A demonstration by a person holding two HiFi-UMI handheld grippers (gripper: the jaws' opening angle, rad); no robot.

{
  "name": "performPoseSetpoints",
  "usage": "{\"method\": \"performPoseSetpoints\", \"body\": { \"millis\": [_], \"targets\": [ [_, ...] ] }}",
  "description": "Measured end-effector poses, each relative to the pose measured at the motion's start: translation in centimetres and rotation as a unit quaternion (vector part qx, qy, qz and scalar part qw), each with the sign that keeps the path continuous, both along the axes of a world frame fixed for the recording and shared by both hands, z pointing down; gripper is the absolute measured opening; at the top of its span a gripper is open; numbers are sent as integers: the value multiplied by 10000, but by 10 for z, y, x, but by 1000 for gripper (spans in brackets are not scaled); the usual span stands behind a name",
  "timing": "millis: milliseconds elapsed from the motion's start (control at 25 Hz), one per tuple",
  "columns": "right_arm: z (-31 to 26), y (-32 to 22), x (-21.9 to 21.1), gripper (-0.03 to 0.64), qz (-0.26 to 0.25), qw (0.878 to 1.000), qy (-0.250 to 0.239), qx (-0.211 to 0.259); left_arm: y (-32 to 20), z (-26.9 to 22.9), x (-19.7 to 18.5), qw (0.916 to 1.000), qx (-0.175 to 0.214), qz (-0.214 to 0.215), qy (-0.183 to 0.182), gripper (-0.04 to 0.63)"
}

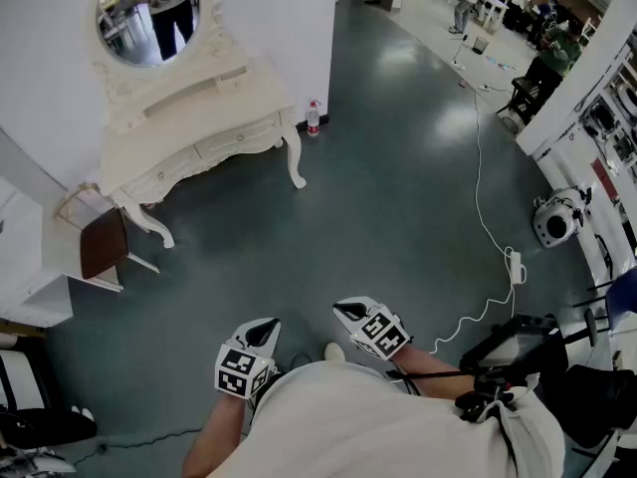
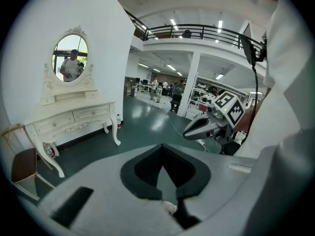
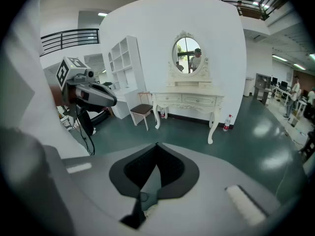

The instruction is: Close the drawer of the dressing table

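The white dressing table [image 1: 199,118] with an oval mirror [image 1: 147,0] stands against the wall at the upper left, a few steps away across the dark green floor. Its drawer fronts [image 3: 201,101] look flush from here, as do the same drawer fronts [image 2: 91,113] in the left gripper view. My left gripper [image 1: 267,329] and right gripper [image 1: 343,312] are held close to my body, far from the table. The left gripper [image 2: 162,146] has its jaws together with nothing in them. The right gripper [image 3: 157,145] is likewise shut and empty.
A brown-seated stool [image 1: 100,242] and a white shelf unit [image 1: 40,267] stand left of the table. A bottle [image 1: 313,118] sits by the table's right leg. A white cable [image 1: 478,197] with a power strip [image 1: 516,265] runs over the floor at right.
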State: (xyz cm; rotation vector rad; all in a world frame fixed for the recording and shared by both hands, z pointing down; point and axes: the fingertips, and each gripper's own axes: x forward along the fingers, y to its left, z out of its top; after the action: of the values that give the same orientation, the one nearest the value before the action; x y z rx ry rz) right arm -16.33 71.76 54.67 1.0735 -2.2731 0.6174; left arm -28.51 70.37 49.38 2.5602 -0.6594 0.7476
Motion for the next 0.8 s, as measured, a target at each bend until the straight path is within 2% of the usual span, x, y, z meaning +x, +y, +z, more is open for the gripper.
{"method": "performPoseSetpoints", "body": {
  "millis": [240,480,640,800],
  "targets": [
    [2,8,69,-1,167,9998,29,122,2,5,53,9998,68,-206,42,3],
    [9,0,118,-2,551,9984,-9,105,-5,10,95,10000,45,11,60,3],
    [13,-31,138,0,832,9964,-154,104,-39,15,110,9999,32,152,44,3],
    [15,-73,158,2,1052,9943,-56,144,-92,24,127,9995,33,285,103,3]
  ]
}}
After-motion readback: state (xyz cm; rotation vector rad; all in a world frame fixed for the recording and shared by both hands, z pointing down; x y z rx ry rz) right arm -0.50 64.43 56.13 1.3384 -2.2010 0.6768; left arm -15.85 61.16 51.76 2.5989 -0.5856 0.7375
